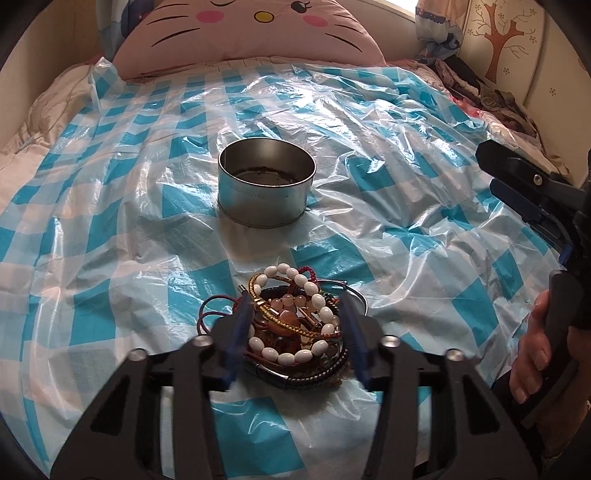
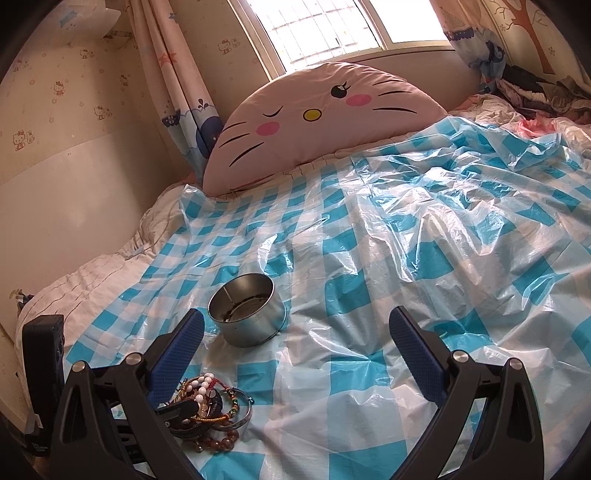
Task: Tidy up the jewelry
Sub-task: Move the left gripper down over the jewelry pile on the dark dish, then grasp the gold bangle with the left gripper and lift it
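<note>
A pile of jewelry (image 1: 295, 325) lies on the blue checked plastic sheet: a white bead bracelet (image 1: 317, 295), amber beads, gold and red cords, dark leather bands and a metal bangle. My left gripper (image 1: 297, 314) is open, its blue pads on either side of the pile, low over it. A round metal tin (image 1: 266, 184) stands open beyond the pile. In the right wrist view the pile (image 2: 208, 410) lies at lower left and the tin (image 2: 247, 314) sits ahead. My right gripper (image 2: 295, 334) is open and empty, above the sheet to the right of the pile.
The crinkled plastic sheet (image 1: 406, 184) covers a bed. A pink cat-face pillow (image 1: 251, 33) lies at the head, under a window (image 2: 332, 29). Crumpled clothes (image 1: 491, 96) lie at the far right by the wall. The left gripper's body (image 2: 44, 354) shows at the right wrist view's left edge.
</note>
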